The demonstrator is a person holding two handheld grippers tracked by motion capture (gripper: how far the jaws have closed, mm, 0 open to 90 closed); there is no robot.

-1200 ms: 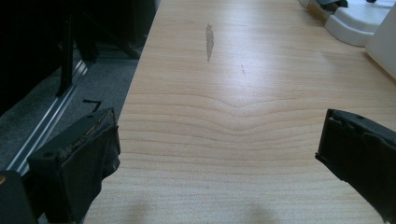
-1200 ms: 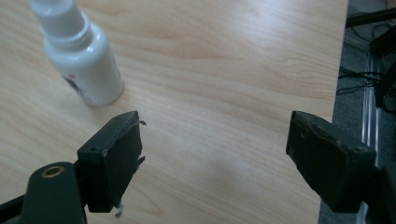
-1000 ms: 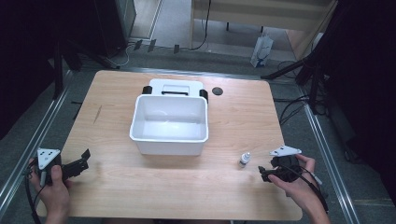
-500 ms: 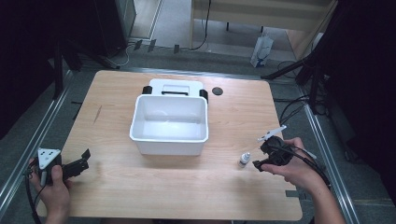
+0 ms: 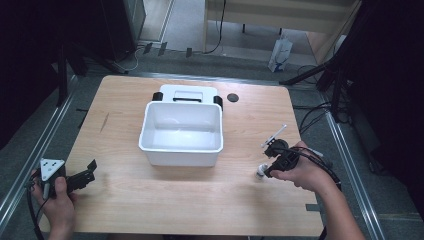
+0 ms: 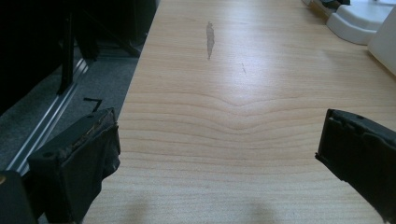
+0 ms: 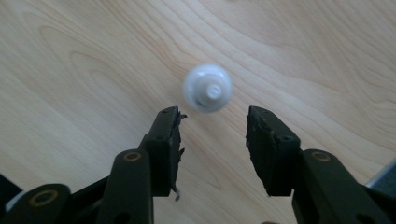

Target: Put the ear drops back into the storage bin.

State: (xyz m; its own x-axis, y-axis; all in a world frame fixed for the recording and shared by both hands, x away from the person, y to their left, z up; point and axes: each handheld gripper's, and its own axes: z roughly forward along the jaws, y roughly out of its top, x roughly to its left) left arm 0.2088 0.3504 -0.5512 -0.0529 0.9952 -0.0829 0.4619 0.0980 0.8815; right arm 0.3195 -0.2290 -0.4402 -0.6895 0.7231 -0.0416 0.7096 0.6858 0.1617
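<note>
Your right gripper (image 5: 266,168) has come in from the table's right edge and now hangs tipped down over the small white bottle (image 7: 207,87), which stands on the table (image 5: 165,200) to the right of the white bin (image 5: 181,133). Its jaws have just been closing to a narrow gap, yet the bottle sits just beyond their tips, not between them, so nothing is gripped yet. Your left gripper (image 5: 85,176), left of the bin, stands wide and empty.
</note>
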